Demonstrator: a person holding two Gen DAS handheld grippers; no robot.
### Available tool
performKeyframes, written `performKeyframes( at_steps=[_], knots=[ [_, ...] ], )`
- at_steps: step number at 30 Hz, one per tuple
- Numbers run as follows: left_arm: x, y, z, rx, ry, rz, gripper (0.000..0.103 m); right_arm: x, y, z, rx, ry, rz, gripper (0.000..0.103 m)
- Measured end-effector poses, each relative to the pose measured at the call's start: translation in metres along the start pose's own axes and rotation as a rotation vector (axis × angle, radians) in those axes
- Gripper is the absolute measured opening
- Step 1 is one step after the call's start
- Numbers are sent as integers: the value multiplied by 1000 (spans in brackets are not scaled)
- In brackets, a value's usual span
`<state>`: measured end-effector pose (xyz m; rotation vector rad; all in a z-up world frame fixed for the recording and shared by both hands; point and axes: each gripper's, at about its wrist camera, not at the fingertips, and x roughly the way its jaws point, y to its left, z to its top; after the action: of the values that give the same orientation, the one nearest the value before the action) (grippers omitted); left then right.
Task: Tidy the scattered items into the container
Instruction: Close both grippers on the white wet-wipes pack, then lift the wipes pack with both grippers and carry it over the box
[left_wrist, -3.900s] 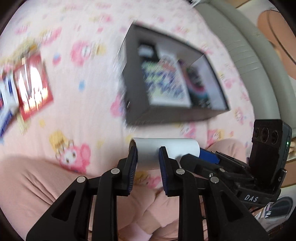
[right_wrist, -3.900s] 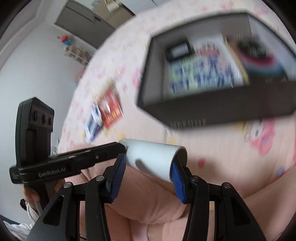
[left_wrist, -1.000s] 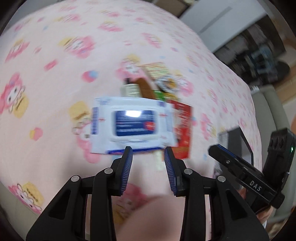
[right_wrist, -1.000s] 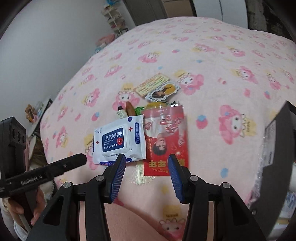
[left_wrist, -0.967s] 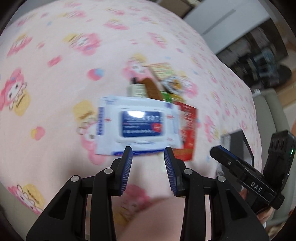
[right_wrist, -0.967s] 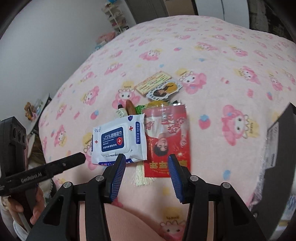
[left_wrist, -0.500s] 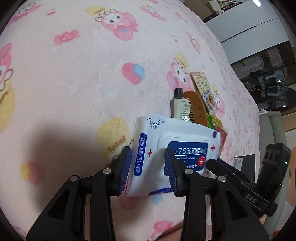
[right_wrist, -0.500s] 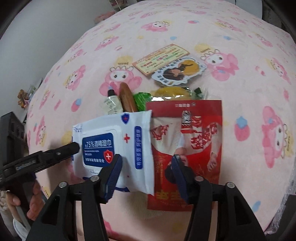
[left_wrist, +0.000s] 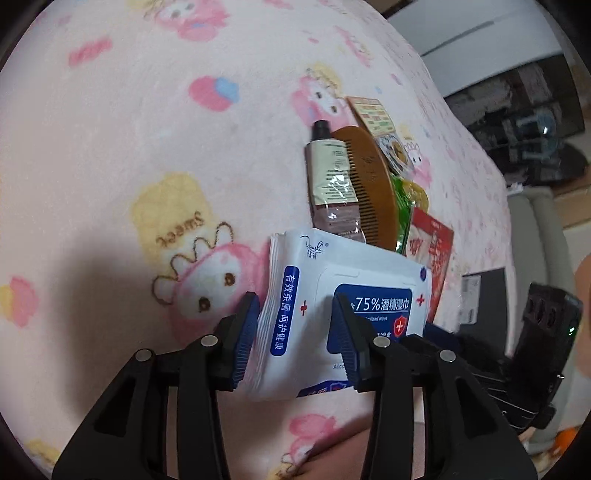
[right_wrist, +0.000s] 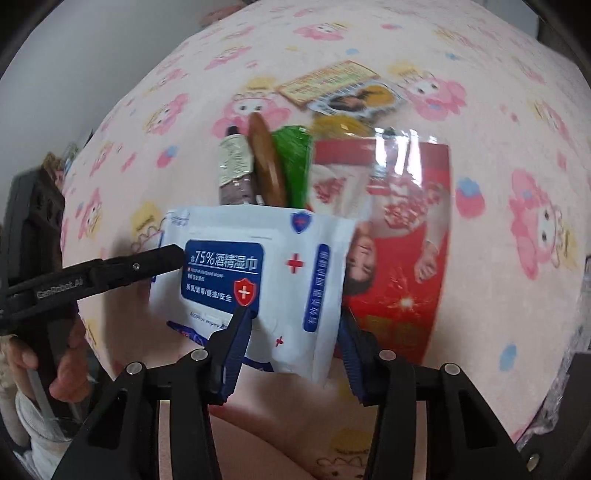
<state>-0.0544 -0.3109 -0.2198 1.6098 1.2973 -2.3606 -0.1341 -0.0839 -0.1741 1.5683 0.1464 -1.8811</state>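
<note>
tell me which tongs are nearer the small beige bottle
Left. The left tongs straddle the wipes pack's end directly below the small beige bottle; the right tongs straddle the pack's other end, beside the red packet.

A pink blanket (left_wrist: 110, 147) printed with cartoon characters covers the surface; beyond its far edge stand a white wall (right_wrist: 74, 55) and dark shelving (left_wrist: 524, 107).

Pale pink blanket (left_wrist: 147, 129) printed with pink cartoon characters and yellow motifs. White wet-wipes pack (right_wrist: 258, 273) with blue label panels and red crosses. Right of it, red packet (right_wrist: 402, 258). Beyond: brown comb (left_wrist: 373, 184), beige tube (left_wrist: 330, 173) with black cap, green wrapper (right_wrist: 293, 166).
</note>
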Motion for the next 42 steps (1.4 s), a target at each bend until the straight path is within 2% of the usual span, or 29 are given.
performKeyframes(
  at_steps=[2,6,8,13,16,22,26,29,32,34,37,42],
  knots=[
    [5,2,1,-14,20,-41,47,-5,-7,-1,32,-16,15,43],
    [3,-17,-4,61,40,-37,46,-30,-4,-6,29,-74,21,43],
    [-8,-33,-6,115,24,-40,46,-42,-3,-9,27,-103,23,38],
    [-35,-78,-13,225,-17,-50,45,-72,0,-15,22,-175,30,38],
    [-46,-116,-23,301,-26,-92,45,-91,2,-18,20,-219,34,38],
    [-36,-221,-57,491,23,-163,45,-167,-49,-60,93,-333,15,38],
    [0,-289,-87,584,97,-200,45,-217,-100,-101,185,-406,-29,38],
    [35,-337,-114,638,168,-210,44,-243,-142,-133,264,-426,-93,38],
    [67,-376,-141,700,219,-188,44,-256,-181,-158,339,-416,-130,38],
    [88,-394,-158,734,250,-145,44,-259,-207,-173,389,-410,-147,38],
    [115,-413,-176,789,280,-62,44,-256,-239,-187,469,-408,-124,39],
    [146,-419,-187,846,306,119,44,-239,-267,-190,544,-393,-81,40]
  ],
)
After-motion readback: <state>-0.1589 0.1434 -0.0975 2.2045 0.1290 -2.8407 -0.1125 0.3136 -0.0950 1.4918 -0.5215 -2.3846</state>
